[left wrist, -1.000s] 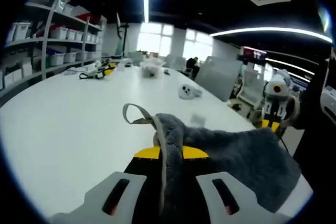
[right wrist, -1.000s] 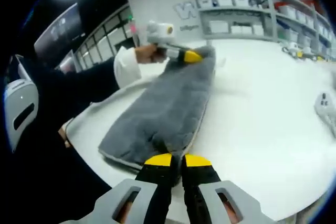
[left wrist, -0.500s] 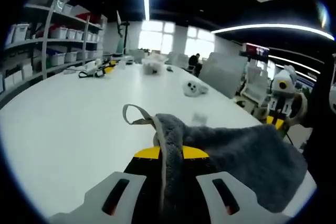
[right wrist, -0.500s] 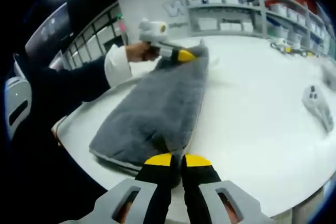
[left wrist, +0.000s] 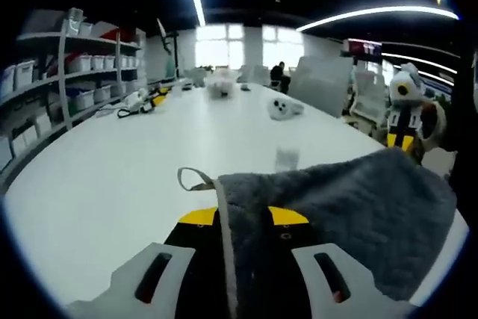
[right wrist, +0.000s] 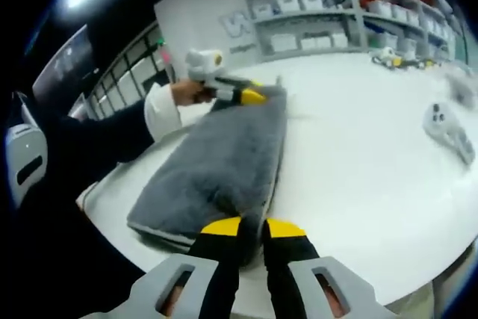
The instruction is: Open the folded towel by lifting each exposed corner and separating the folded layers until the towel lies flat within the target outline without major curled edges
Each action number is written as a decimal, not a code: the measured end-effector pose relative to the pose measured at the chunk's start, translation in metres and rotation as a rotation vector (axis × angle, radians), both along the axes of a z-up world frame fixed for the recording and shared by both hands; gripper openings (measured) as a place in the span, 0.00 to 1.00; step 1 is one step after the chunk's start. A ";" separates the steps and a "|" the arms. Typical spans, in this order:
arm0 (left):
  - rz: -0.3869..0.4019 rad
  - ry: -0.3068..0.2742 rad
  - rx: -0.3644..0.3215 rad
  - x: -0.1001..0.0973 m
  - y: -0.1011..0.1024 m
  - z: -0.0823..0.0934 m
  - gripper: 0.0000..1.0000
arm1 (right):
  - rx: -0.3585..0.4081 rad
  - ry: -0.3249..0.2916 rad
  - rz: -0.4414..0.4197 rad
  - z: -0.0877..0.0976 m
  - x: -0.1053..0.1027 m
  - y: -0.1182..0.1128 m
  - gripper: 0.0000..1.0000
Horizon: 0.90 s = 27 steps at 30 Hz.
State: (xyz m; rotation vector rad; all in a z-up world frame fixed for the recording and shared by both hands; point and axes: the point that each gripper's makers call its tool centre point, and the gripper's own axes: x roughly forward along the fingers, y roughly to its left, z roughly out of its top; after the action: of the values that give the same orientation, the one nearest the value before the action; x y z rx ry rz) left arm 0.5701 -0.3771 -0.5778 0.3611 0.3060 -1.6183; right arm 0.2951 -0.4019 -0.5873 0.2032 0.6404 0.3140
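Note:
A dark grey towel lies stretched along the near edge of the white table, folded lengthwise. My right gripper is shut on its near corner, yellow tips pinching the cloth. At the far end my left gripper, held by a hand in a white cuff, is shut on the other corner. In the left gripper view the towel drapes over my left gripper and spreads to the right, its hanging loop sticking out to the left.
Shelves with white bins line one side of the table. Small objects sit farther off: a white controller, a white round thing, cables and tools. A small robot figure stands beyond the table edge.
Both hands have shifted a little with the towel still held. In the left gripper view the towel now spreads wider and flatter to the right.

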 end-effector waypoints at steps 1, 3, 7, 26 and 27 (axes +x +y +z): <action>0.003 -0.009 0.003 0.002 0.001 0.000 0.27 | -0.002 -0.005 0.000 0.001 0.000 0.000 0.07; 0.023 -0.018 -0.002 0.005 0.005 0.004 0.30 | -0.010 -0.016 0.003 0.003 0.001 0.001 0.07; 0.067 -0.007 -0.030 0.009 0.010 0.012 0.34 | -0.031 -0.024 0.008 0.005 0.001 0.000 0.09; -0.076 -0.185 -0.070 -0.033 0.014 0.045 0.35 | -0.137 -0.110 0.051 0.038 0.005 0.017 0.03; -0.094 -0.181 -0.078 -0.038 0.013 0.047 0.37 | -0.149 -0.120 0.056 0.042 0.005 0.018 0.03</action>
State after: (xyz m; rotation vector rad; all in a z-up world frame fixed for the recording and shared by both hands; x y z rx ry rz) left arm 0.5319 -0.3644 -0.5304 0.4646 0.0888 -1.6710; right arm 0.3003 -0.3839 -0.5454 0.0233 0.5487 0.3286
